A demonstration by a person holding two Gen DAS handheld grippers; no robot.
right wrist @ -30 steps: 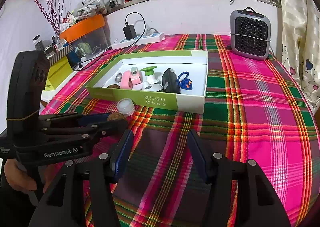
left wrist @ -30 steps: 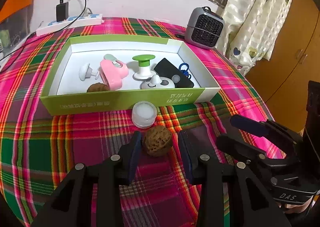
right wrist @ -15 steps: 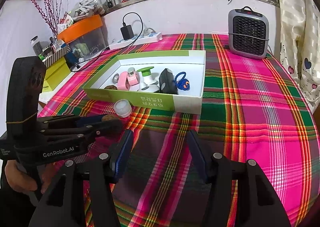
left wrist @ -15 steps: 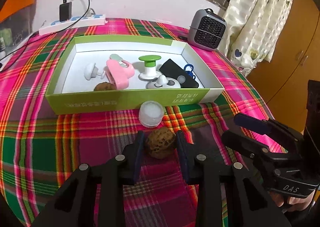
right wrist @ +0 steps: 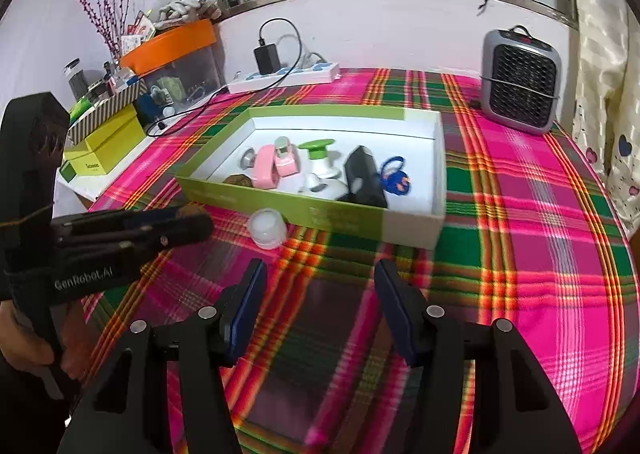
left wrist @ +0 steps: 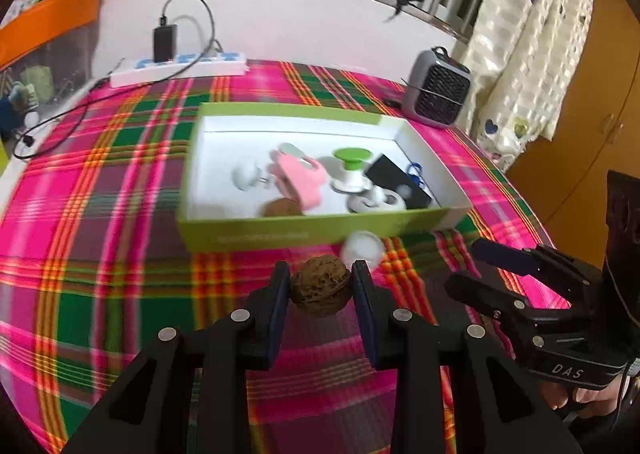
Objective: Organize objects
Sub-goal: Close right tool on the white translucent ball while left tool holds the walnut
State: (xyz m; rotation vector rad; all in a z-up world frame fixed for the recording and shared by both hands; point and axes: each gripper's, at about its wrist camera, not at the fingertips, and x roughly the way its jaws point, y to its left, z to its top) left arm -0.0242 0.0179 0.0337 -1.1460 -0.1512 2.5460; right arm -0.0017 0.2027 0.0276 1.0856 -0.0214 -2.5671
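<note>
A brown walnut (left wrist: 319, 282) sits between the pads of my left gripper (left wrist: 320, 286), which is shut on it and holds it just above the plaid cloth. In the right wrist view the same gripper (right wrist: 188, 219) shows from the side, with a bit of the walnut (right wrist: 191, 209) at its tip. The green and white box (left wrist: 304, 230) lies beyond it, holding a second walnut (left wrist: 281, 208), a pink item (left wrist: 301, 178), a green-topped piece (left wrist: 352, 165) and a black item (left wrist: 396, 181). A white cap (left wrist: 362, 248) rests outside the front wall. My right gripper (right wrist: 320, 306) stands open over bare cloth.
A grey fan heater (right wrist: 520, 83) stands at the back right. A white power strip (right wrist: 286, 75) with a charger lies along the wall. Yellow-green boxes (right wrist: 104, 141) and an orange-lidded tub (right wrist: 172, 45) crowd the left side. A curtain (left wrist: 532, 25) hangs on the right.
My left gripper has shut on the walnut and lifted it off the cloth, moving left along the box's front wall. My right gripper has stayed put and open.
</note>
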